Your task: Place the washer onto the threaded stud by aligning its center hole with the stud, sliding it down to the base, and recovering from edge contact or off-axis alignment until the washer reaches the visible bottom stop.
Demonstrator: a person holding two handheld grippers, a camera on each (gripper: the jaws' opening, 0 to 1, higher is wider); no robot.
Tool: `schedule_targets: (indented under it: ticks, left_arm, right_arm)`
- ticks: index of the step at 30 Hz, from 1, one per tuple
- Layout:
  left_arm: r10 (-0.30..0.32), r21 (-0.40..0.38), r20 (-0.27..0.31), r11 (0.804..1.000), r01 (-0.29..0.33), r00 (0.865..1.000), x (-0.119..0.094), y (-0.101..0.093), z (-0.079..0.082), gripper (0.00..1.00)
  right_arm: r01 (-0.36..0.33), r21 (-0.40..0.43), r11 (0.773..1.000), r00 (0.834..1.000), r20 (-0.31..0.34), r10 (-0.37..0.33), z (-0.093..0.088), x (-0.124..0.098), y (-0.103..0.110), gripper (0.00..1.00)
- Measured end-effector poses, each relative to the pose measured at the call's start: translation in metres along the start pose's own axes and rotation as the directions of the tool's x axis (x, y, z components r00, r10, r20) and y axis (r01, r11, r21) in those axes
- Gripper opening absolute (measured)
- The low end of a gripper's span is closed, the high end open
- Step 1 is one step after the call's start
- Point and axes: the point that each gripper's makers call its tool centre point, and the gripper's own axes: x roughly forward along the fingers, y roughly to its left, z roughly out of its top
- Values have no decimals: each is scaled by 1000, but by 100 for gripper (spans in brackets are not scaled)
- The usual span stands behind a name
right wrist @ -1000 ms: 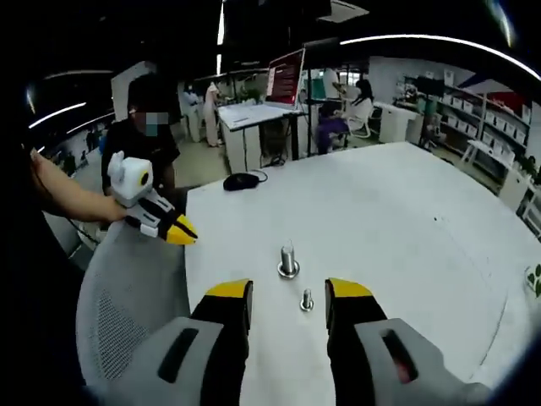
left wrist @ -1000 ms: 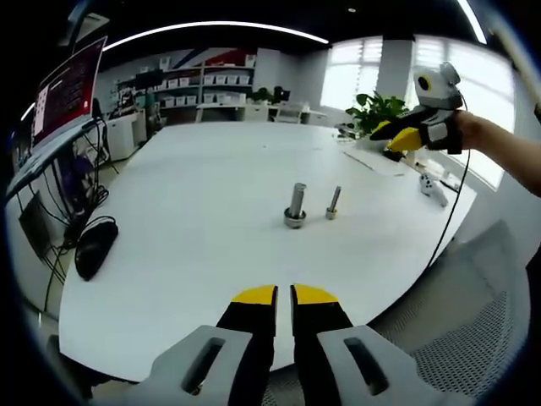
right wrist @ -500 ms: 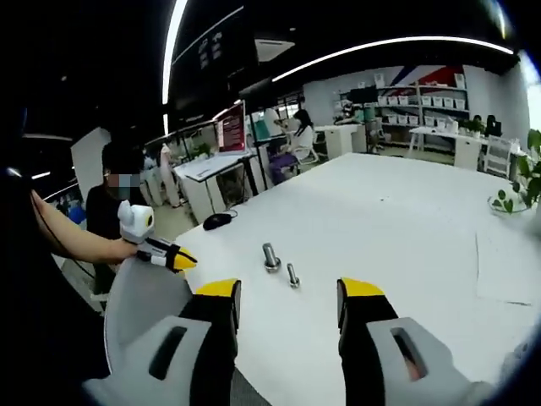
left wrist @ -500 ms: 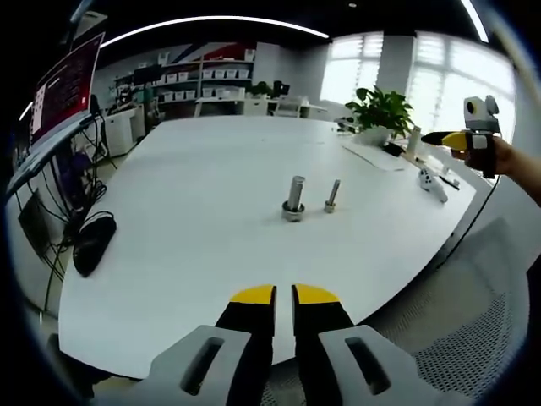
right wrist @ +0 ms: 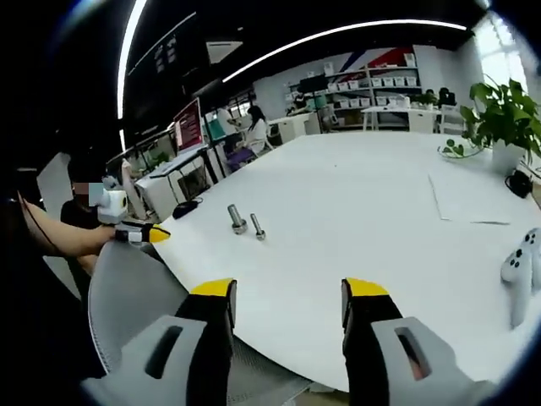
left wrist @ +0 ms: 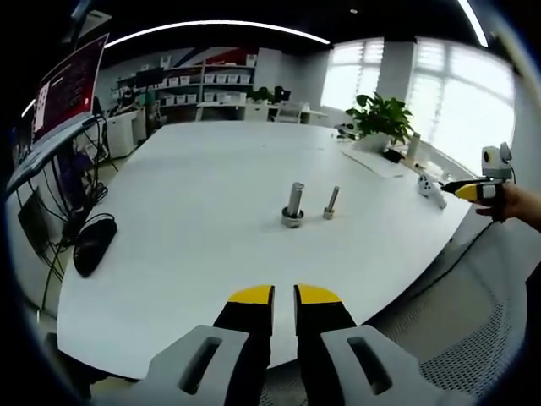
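Note:
A thick threaded stud [left wrist: 293,204] stands upright mid-table with a wider metal ring around its foot; I cannot tell whether that ring is the washer. A thinner bolt [left wrist: 330,203] stands just right of it. My left gripper [left wrist: 284,296] hangs at the near table edge, well short of both, jaws nearly touching and holding nothing. In the right gripper view the stud [right wrist: 237,220] and thin bolt [right wrist: 257,226] are small and far off to the left. My right gripper [right wrist: 289,292] is wide open and holds nothing. It appears at the far right as the right gripper [left wrist: 473,188].
A white table [left wrist: 194,186] carries a black mouse [left wrist: 95,245], a white controller [right wrist: 520,269], a paper sheet [right wrist: 461,199] and a potted plant [left wrist: 380,118]. A mesh chair [right wrist: 127,288] stands by the edge. The left gripper [right wrist: 135,233] shows in a person's hand.
The right gripper has drawn back and lower beside the table, farther from the stud, staying open. The left gripper has barely moved.

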Motion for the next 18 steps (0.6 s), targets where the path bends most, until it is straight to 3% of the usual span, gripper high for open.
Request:
schedule_targets:
  ticks: [5, 8, 9, 18]
  left_arm:
    - [-2, -5, 16, 1000, 2, 1000, -1, 0, 3, 7]
    - [-2, -10, 23, 1000, 2, 1000, -2, 0, 4, 7]
    - [-2, -16, 32, 1000, 3, 999, -2, 0, 5, 7]
    - [4, -30, 31, 1000, -3, 999, -1, 3, 4, 7]
  right_arm:
    - [64, -40, 997, 998, -12, -65, -13, 5, 2, 59]
    - [25, -29, 999, 999, 36, -24, -12, 11, 15, 58]
    - [22, -23, 999, 1000, 22, -22, -14, 13, 18, 58]
    - [68, -8, 998, 997, 28, -68, -23, 30, 26, 62]
